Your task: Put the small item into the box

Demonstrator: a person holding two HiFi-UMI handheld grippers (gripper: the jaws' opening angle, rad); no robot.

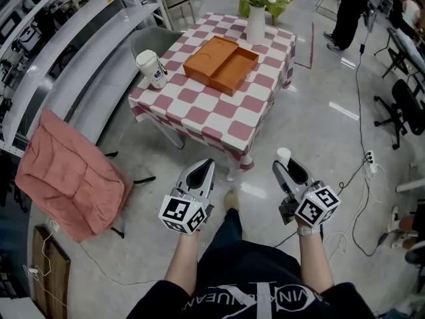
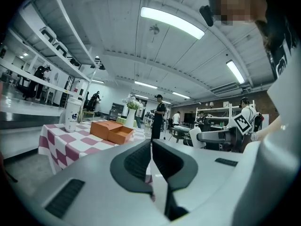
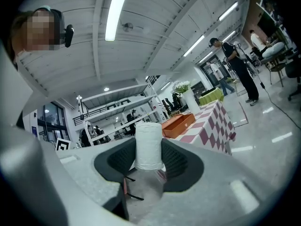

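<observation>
An open orange box [image 1: 222,64] lies on the checkered table [image 1: 199,111], with its lid beside its tray. The box also shows small and far off in the left gripper view [image 2: 112,130] and in the right gripper view [image 3: 179,125]. My right gripper [image 1: 285,161] is shut on a small white cylinder [image 3: 148,146], whose top [image 1: 284,155] sticks out past the jaws. My left gripper [image 1: 205,168] is shut with nothing between its jaws [image 2: 151,149]. Both grippers hang over the floor, short of the table's near edge.
A white paper cup [image 1: 152,68] stands at the table's left corner and a white vase of flowers [image 1: 256,18] at its far side. A chair with a pink cloth [image 1: 70,175] sits left of me. Cables [image 1: 358,178] run across the floor on the right. A person [image 1: 350,8] stands beyond the table.
</observation>
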